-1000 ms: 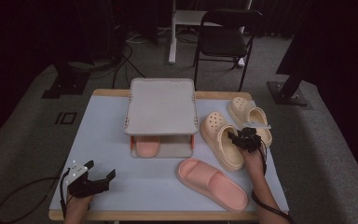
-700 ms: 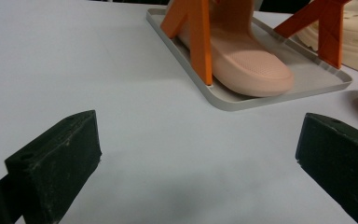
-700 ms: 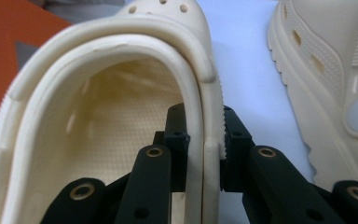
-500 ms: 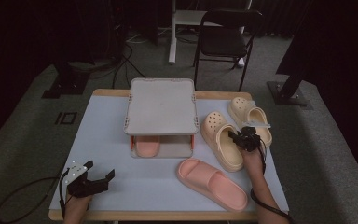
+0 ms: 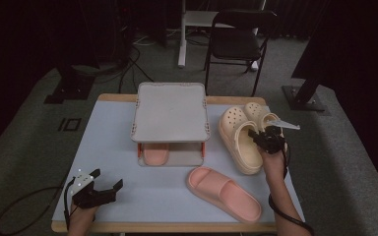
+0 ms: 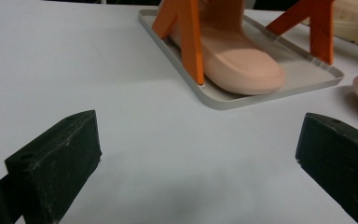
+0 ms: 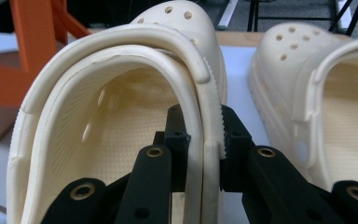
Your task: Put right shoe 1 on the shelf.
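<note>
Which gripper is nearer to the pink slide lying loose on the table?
Right. The right gripper grips the cream clog just beyond the pink slide; the left gripper sits open at the table's near left.

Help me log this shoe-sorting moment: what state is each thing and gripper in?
Right gripper: shut on the near clog's side wall and strap.
Near clog: gripped at its rim, upright.
Far clog: on the table, untouched.
Left gripper: open, nothing between its jaws.
Rack: top shelf bare.
Slipper in rack: on the bottom tray.
Loose slipper: flat on the table.
</note>
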`<state>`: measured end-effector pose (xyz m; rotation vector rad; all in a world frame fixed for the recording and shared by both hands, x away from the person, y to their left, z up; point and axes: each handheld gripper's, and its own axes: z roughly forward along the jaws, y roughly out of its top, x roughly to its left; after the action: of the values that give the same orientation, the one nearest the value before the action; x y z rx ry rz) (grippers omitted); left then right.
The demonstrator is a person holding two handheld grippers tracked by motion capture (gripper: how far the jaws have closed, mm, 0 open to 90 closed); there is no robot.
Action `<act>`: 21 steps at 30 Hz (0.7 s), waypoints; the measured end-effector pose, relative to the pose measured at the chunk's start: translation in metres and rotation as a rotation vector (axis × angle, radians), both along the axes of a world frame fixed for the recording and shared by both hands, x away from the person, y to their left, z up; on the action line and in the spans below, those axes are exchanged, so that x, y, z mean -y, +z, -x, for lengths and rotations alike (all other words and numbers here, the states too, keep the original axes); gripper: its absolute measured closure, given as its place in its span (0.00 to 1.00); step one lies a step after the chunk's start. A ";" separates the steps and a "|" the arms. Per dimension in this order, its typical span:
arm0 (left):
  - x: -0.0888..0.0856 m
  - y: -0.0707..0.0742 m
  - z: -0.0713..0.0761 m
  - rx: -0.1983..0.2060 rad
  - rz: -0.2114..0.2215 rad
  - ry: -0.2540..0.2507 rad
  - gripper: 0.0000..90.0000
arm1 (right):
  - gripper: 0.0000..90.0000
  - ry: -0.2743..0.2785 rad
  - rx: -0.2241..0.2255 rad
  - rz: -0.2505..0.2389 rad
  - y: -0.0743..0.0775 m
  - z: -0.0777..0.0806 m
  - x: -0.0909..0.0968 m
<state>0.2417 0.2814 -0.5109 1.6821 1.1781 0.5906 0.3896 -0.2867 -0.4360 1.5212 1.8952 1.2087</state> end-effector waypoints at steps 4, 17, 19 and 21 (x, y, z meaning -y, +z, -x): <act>-0.002 0.000 0.000 -0.001 -0.002 0.005 0.00 | 0.86 -0.019 0.007 -0.011 0.015 0.002 0.002; -0.001 0.001 0.001 -0.005 0.000 -0.004 0.00 | 0.86 -0.022 0.064 -0.036 0.065 0.003 -0.007; -0.001 0.000 0.001 -0.007 -0.003 -0.011 0.00 | 0.86 -0.027 0.080 -0.037 0.074 0.003 -0.009; -0.001 0.000 0.001 -0.008 -0.008 -0.015 0.00 | 0.86 -0.026 0.086 -0.041 0.078 0.003 -0.011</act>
<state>0.2411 0.2821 -0.5108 1.7000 1.1695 0.5812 0.3871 -0.2761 -0.3577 1.4861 1.8002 1.2879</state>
